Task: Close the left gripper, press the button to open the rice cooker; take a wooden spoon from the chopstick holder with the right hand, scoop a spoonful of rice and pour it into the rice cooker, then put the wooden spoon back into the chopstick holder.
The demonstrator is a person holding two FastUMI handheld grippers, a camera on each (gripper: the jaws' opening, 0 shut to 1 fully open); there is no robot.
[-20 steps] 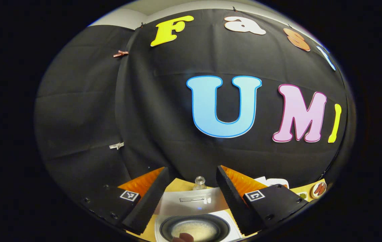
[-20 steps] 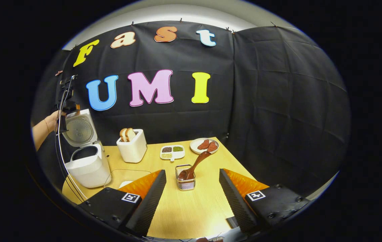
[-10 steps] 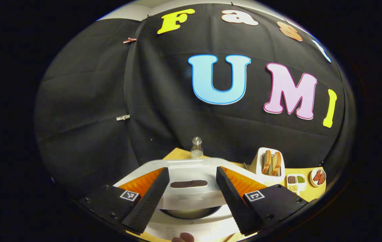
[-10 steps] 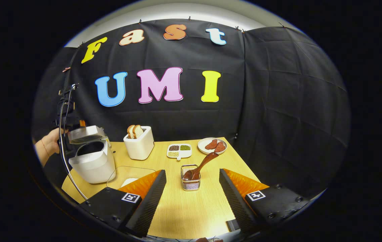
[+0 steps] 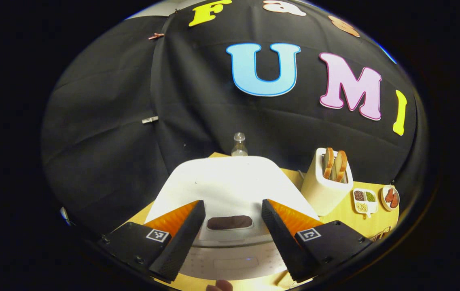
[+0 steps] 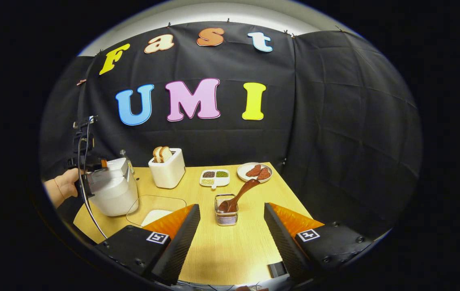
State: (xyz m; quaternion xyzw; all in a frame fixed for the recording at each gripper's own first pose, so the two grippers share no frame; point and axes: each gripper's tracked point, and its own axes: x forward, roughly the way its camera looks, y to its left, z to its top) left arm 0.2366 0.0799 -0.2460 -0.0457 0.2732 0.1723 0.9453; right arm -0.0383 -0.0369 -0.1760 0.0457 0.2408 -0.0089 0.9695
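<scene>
Rice cooker (image 5: 230, 186) lid down, wooden spoon (image 6: 240, 195) in chopstick holder (image 6: 226, 214).

Left gripper (image 5: 230, 238) fingers spread wide, holding nothing, above the cooker's closed lid with its dark button (image 5: 230, 222) between them; right gripper (image 6: 230, 238) fingers wide, holding nothing, over the table (image 6: 230, 254), holder just ahead; spoon leans right, bowl down in the holder; in the right gripper view a hand (image 6: 66, 184) holds the other gripper at the cooker's top, far left; toaster (image 6: 167, 173) with bread, divided dish (image 6: 213, 178) and plate (image 6: 254, 171) behind.
</scene>
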